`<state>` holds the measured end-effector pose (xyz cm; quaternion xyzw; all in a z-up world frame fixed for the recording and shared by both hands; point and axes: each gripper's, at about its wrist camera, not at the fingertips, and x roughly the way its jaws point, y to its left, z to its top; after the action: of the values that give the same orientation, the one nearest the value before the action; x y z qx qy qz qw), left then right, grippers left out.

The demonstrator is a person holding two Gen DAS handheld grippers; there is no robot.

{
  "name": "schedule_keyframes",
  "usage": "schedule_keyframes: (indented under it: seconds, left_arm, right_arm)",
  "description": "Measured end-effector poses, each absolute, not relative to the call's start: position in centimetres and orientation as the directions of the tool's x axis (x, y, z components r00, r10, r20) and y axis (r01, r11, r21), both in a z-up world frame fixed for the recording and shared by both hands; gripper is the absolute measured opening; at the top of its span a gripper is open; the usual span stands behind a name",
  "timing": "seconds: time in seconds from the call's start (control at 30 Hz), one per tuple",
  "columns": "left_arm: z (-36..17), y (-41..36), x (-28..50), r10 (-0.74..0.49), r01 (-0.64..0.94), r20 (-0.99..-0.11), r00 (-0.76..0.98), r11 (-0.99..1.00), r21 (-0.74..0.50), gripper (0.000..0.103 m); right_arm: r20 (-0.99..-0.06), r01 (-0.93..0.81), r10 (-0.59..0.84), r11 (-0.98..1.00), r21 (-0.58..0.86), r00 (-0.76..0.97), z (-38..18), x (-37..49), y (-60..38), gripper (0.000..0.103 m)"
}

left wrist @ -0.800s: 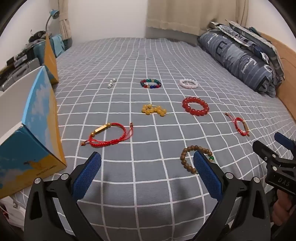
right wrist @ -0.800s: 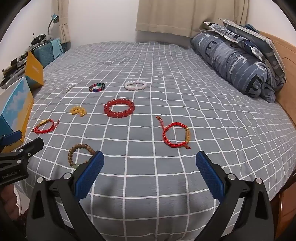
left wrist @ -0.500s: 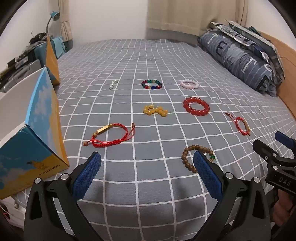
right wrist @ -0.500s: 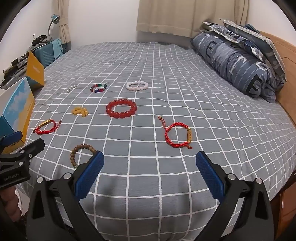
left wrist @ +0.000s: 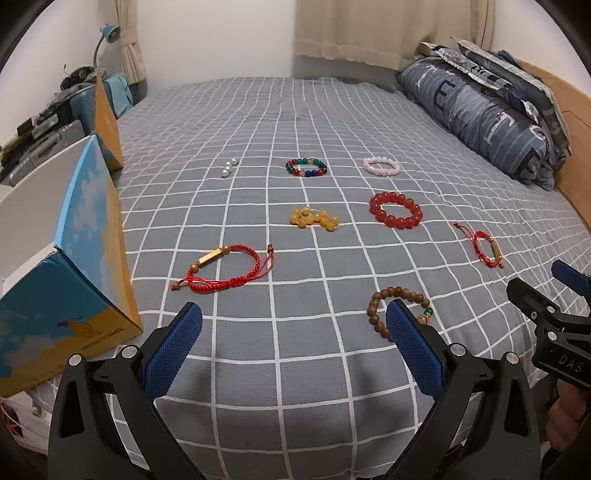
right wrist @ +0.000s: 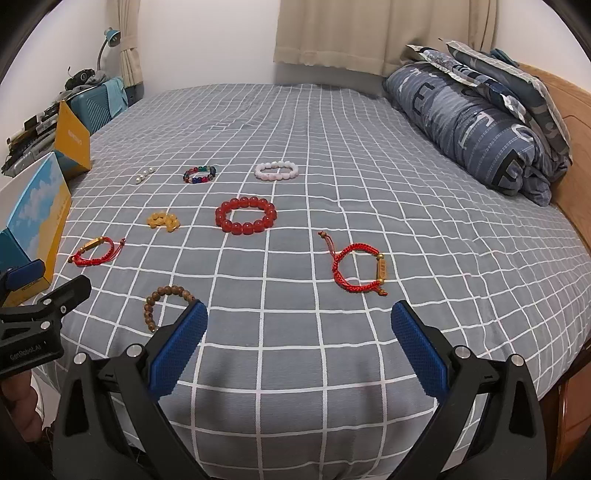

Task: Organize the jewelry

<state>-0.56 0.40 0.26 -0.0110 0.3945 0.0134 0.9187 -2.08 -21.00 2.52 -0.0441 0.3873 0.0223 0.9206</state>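
Several bracelets lie on a grey checked bed (left wrist: 295, 369). A red cord bracelet with a gold bar (left wrist: 225, 271) lies near left, a brown wooden bead bracelet (left wrist: 380, 306) near my left gripper's right finger. A second red cord bracelet (right wrist: 358, 267) lies ahead of my right gripper. Farther back lie yellow beads (left wrist: 314, 218), a red bead bracelet (left wrist: 395, 209), a multicolour bracelet (left wrist: 306, 167), a pink-white bracelet (left wrist: 381, 166) and pearl beads (left wrist: 229, 168). My left gripper (left wrist: 291, 328) and right gripper (right wrist: 299, 328) are open and empty above the bed's near edge.
An open blue and yellow box (left wrist: 62, 280) stands at the bed's left edge. Folded blue bedding (left wrist: 491, 114) lies along the wooden headboard (right wrist: 569, 122) at the right. A cluttered side table and a lamp (left wrist: 107, 33) stand at the far left.
Both grippers have drawn slightly back and up from the bed, so the bracelets sit a little farther away. Nothing was picked up.
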Motion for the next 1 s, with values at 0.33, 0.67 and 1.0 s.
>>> schedule_keyframes:
  seconds: [0.33,0.67,1.0]
  left_arm:
    - [0.58,0.34,-0.8,0.025,-0.032,-0.713,0.701,0.999,0.003,0.097]
    - [0.64,0.56,-0.89,0.03,-0.037,-0.714,0.7,0.999,0.005,0.097]
    - [0.61,0.67,-0.88,0.035,-0.044,-0.718,0.695,0.999,0.006,0.097]
  right_arm:
    - [-0.714,-0.079,0.007,0.995,-0.067,0.701,2.4,-2.01,-20.89,0.096]
    - [-0.712,-0.083,0.014,0.995,-0.062,0.702,2.55,-2.06,-20.72,0.096]
    - [-0.714,-0.087,0.017,0.994,-0.061,0.7,2.57,-1.92,-20.41,0.096]
